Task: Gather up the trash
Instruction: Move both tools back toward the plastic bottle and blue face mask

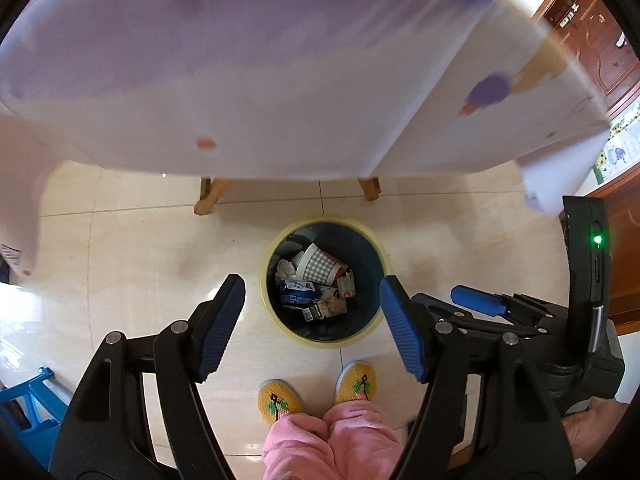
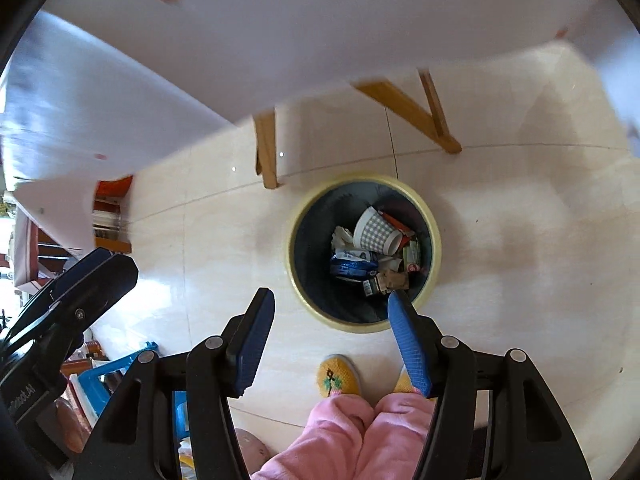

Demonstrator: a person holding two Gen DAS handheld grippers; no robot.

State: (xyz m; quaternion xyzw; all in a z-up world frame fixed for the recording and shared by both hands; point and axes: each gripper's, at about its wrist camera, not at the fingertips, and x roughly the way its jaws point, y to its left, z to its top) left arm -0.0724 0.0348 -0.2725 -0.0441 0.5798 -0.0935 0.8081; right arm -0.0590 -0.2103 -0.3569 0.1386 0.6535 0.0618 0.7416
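While both hand-held grippers, the left hand-held gripper [image 1: 312, 320] and the right hand-held gripper [image 2: 332, 336], hang wide and empty above the bin [image 1: 276, 240], the trash [image 1: 316, 284] lies inside it. Go slowly to the surface [image 1: 240, 80] for more.
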